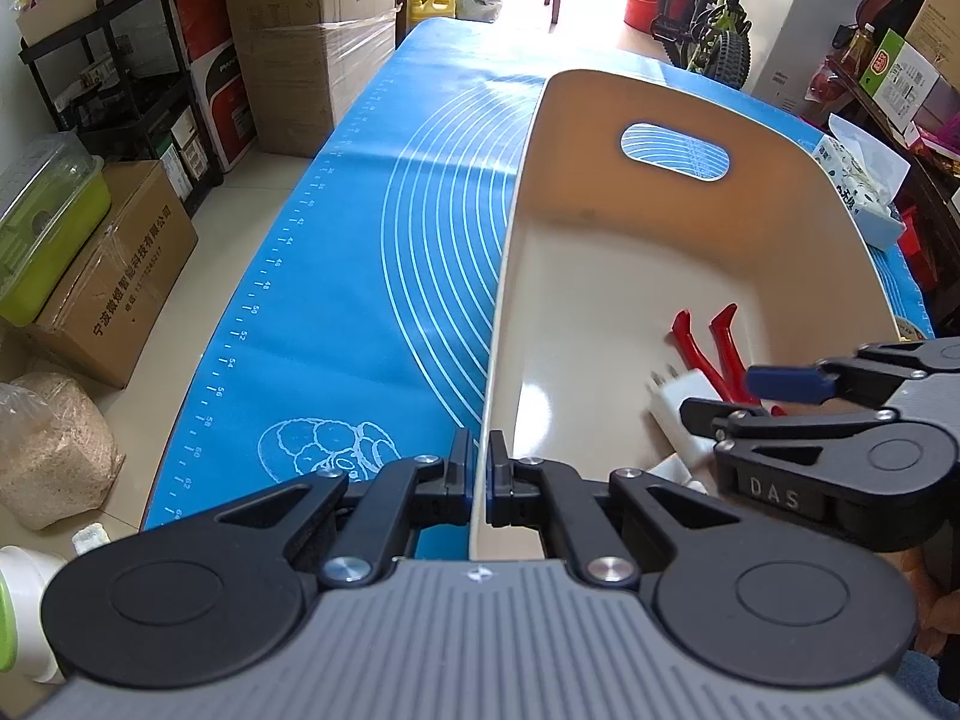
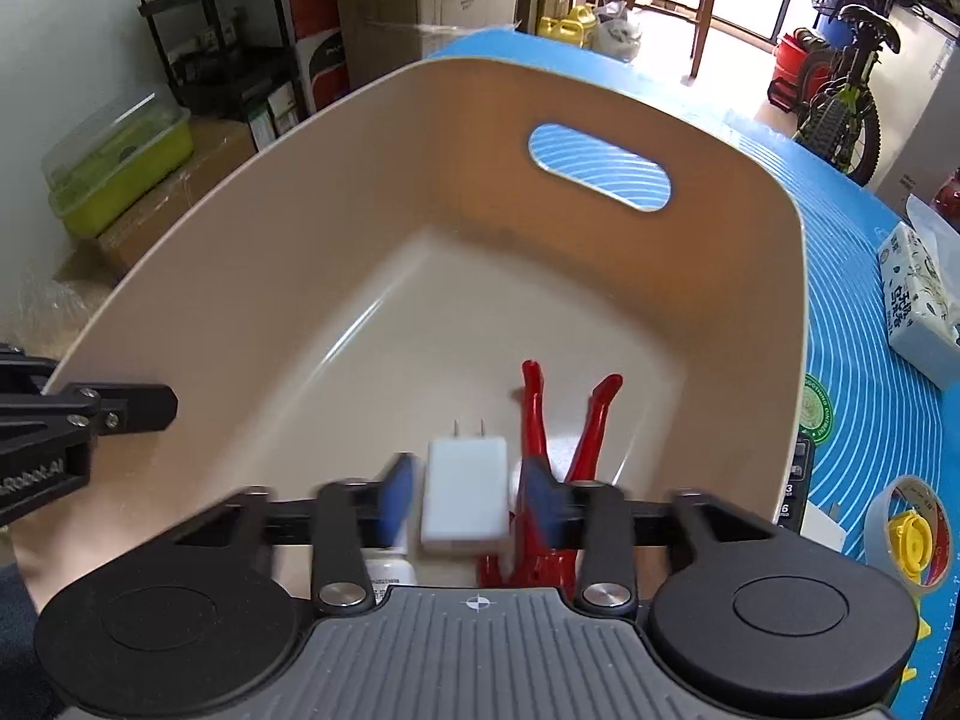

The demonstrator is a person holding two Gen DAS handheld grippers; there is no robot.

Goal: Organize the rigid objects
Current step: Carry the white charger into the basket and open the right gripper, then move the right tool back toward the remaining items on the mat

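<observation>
While my left gripper (image 1: 478,468) pinches the beige bin's (image 2: 774,330) rim with narrow fingers, my right gripper (image 2: 468,495) hangs wide around the white charger (image 2: 465,495), red pliers (image 2: 564,420) already inside, leaving tape (image 2: 918,534) on the tabletop (image 1: 360,240).

Left gripper (image 1: 479,480) clamping beige bin (image 1: 600,276) wall, blue mat (image 1: 360,276)

Bin (image 2: 744,276) sitting on mat (image 1: 360,228); charger (image 2: 465,495) and pliers (image 2: 591,420) lying inside at 6 o'clock, pliers right of charger.
</observation>
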